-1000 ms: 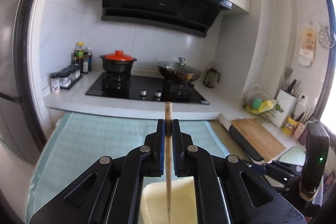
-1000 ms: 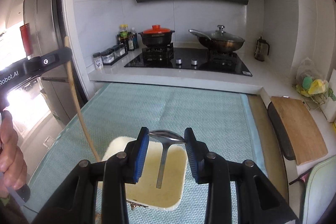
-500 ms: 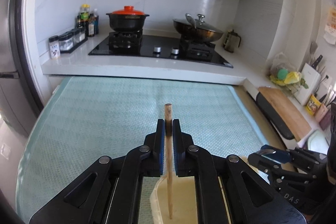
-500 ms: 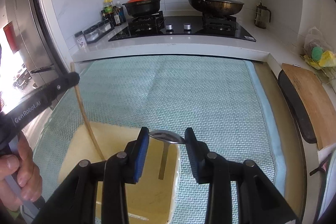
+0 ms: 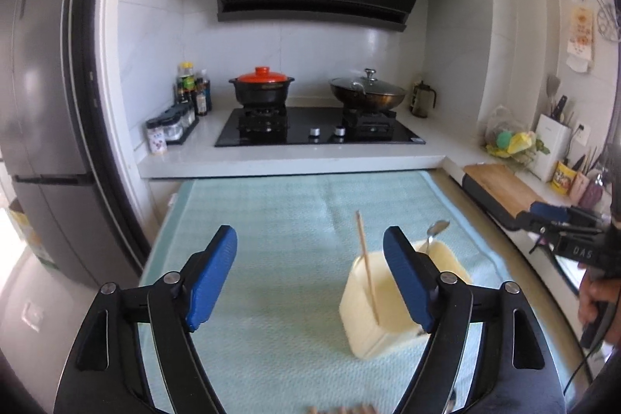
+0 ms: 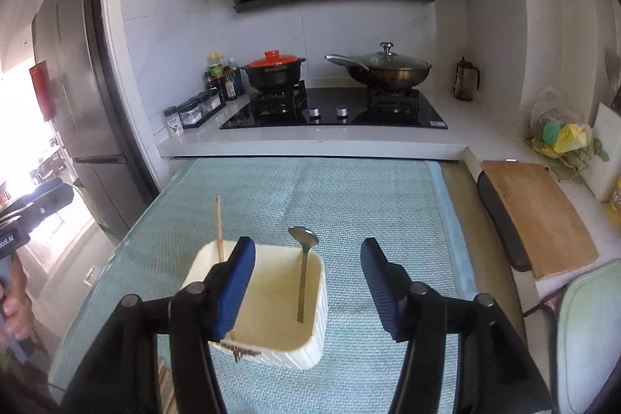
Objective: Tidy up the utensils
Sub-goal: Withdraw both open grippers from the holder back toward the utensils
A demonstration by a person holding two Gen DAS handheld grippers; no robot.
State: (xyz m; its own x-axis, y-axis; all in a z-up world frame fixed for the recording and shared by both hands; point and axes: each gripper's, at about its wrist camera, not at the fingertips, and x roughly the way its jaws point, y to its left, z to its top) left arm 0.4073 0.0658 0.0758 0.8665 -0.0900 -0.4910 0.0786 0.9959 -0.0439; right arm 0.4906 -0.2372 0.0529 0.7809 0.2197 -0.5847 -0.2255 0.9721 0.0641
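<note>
- Left wrist view: the left gripper (image 5: 310, 274) hangs wide open and empty above the green mat (image 5: 271, 212); the cream utensil holder (image 5: 372, 297) stands just behind its right finger, with a wooden chopstick (image 5: 365, 258) leaning inside.
- Right wrist view: the right gripper (image 6: 308, 282) is spread open, holding nothing; a metal spoon (image 6: 302, 270) stands in the holder between its fingers.
- Judgement: back straight away, keeping both fingers off the rim, before fetching anything else.

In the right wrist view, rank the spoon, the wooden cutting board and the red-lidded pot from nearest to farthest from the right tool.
1. Spoon: standing in the cream container, between the open fingers of the right tool.
2. Wooden cutting board: right side, on the counter.
3. Red-lidded pot: far back, on the stove.
</note>
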